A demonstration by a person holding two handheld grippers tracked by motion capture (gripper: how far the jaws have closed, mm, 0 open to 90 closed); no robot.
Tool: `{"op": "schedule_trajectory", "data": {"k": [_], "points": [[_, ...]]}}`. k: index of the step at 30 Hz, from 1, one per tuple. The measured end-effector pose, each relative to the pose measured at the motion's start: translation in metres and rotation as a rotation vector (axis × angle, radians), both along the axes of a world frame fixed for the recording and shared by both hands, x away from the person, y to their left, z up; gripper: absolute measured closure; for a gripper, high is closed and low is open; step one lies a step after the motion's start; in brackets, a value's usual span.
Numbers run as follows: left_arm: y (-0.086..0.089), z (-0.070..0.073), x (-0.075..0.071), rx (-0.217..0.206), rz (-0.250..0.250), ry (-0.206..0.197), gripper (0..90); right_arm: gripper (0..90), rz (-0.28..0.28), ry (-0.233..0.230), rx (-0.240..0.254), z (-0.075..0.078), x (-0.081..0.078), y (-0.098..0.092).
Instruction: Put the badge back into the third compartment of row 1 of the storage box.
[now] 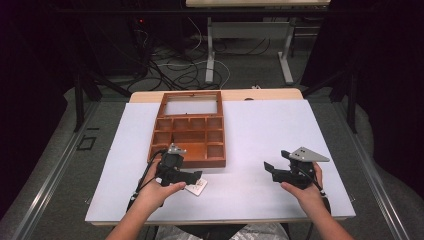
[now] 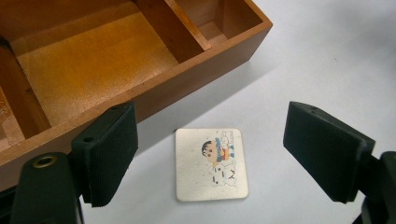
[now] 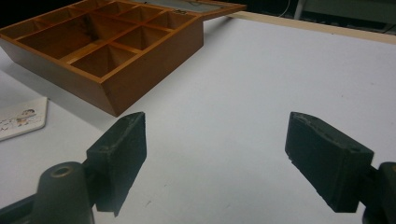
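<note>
Cartoon-printed square card (image 2: 211, 164) is seen lying flat on the white tabletop (image 1: 260, 130) in the lower centre of the left gripper view, just beside the near wall of the wooden compartment box (image 1: 188, 132) and between the spread, released fingers (image 2: 112, 154) of the left gripper (image 1: 192, 176), untouched by either. In the high view the right gripper (image 1: 270, 169) is held at the lower right of the frame, well apart from the box, its fingers (image 3: 123, 156) likewise released over bare tabletop.
</note>
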State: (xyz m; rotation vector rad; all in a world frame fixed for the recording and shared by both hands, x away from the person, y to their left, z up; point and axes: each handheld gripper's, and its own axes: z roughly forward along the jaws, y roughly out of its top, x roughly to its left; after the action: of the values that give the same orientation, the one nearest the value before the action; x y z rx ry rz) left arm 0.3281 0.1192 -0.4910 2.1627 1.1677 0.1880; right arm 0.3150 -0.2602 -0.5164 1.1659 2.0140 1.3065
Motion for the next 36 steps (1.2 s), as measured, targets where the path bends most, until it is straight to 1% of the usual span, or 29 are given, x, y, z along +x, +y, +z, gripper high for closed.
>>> {"op": "schedule_trajectory", "data": {"k": [2, 3, 4, 5, 7, 9, 10, 11, 13, 15, 18, 19, 22, 23, 25, 26, 28, 29, 30, 31, 32, 35, 36], "points": [[-0.002, -0.002, 0.001, 0.006, -0.002, 0.007, 18.4, 20.2, 0.005, 0.002, 0.001, 0.0, 0.0, 0.0], [-0.004, -0.004, 0.001, 0.005, 0.005, 0.001, 18.3, 20.2, 0.004, 0.004, 0.002, 0.0, 0.0, 0.0], [-0.004, -0.005, 0.001, 0.013, 0.005, 0.004, 18.3, 20.2, 0.009, 0.001, 0.0, -0.001, 0.001, 0.0], [-0.006, -0.006, 0.001, 0.013, 0.007, 0.006, 18.3, 20.2, 0.009, 0.001, 0.0, -0.001, 0.001, 0.0], [-0.008, -0.008, 0.002, 0.026, 0.003, 0.004, 17.4, 20.2, 0.009, 0.008, 0.002, -0.001, 0.001, 0.0], [-0.01, -0.012, 0.002, 0.028, -0.001, 0.009, 16.8, 20.2, 0.011, 0.005, -0.003, -0.001, 0.001, 0.0], [-0.011, -0.013, 0.001, 0.036, -0.004, 0.015, 16.6, 20.2, 0.013, 0.002, -0.006, -0.001, 0.001, 0.0], [-0.012, -0.015, 0.002, 0.037, -0.009, 0.01, 16.2, 20.2, 0.015, 0.005, -0.006, -0.001, 0.001, 0.0], [-0.014, -0.018, 0.001, 0.05, -0.016, 0.024, 16.2, 20.2, 0.01, 0.011, -0.007, -0.001, 0.001, 0.0], [-0.016, -0.022, 0.001, 0.065, -0.023, 0.025, 16.2, 20.2, 0.01, 0.014, -0.003, -0.001, 0.001, 0.0], [-0.018, -0.026, 0.001, 0.087, -0.03, 0.039, 16.3, 20.2, 0.006, 0.02, 0.002, -0.001, 0.001, 0.0], [-0.019, -0.027, 0.001, 0.094, -0.038, 0.034, 16.3, 20.2, 0.011, 0.016, -0.006, -0.002, 0.001, 0.0], [-0.02, -0.03, 0.001, 0.112, -0.044, 0.039, 16.4, 20.2, 0.012, 0.016, -0.001, -0.002, 0.001, 0.0], [-0.021, -0.031, 0.0, 0.115, -0.043, 0.046, 16.4, 20.2, 0.017, 0.013, -0.003, -0.002, 0.001, 0.0], [-0.023, -0.033, 0.0, 0.129, -0.056, 0.037, 16.5, 20.2, 0.022, 0.012, -0.001, -0.002, 0.002, 0.0], [-0.024, -0.034, -0.001, 0.141, -0.051, 0.038, 16.6, 20.2, 0.02, 0.012, -0.002, -0.002, 0.002, 0.0], [-0.026, -0.036, -0.001, 0.158, -0.057, 0.028, 16.7, 20.2, 0.017, 0.016, -0.002, -0.002, 0.001, 0.0], [-0.028, -0.037, -0.001, 0.164, -0.053, 0.039, 16.9, 20.2, 0.017, 0.015, -0.002, -0.002, 0.001, 0.0], [-0.028, -0.038, -0.001, 0.175, -0.063, 0.036, 16.9, 20.2, 0.017, 0.017, 0.0, -0.002, 0.001, 0.0], [-0.029, -0.039, -0.001, 0.179, -0.064, 0.041, 17.1, 20.2, 0.021, 0.013, -0.002, -0.002, 0.002, 0.0], [-0.03, -0.04, -0.001, 0.187, -0.073, 0.035, 17.3, 20.2, 0.02, 0.013, -0.004, -0.003, 0.002, 0.0], [-0.033, -0.042, -0.002, 0.207, -0.078, 0.052, 18.2, 20.2, 0.018, 0.016, -0.001, -0.003, 0.002, 0.0], [-0.033, -0.042, -0.001, 0.218, -0.085, 0.046, 18.2, 20.2, 0.018, 0.016, -0.001, -0.003, 0.002, 0.0]]}}
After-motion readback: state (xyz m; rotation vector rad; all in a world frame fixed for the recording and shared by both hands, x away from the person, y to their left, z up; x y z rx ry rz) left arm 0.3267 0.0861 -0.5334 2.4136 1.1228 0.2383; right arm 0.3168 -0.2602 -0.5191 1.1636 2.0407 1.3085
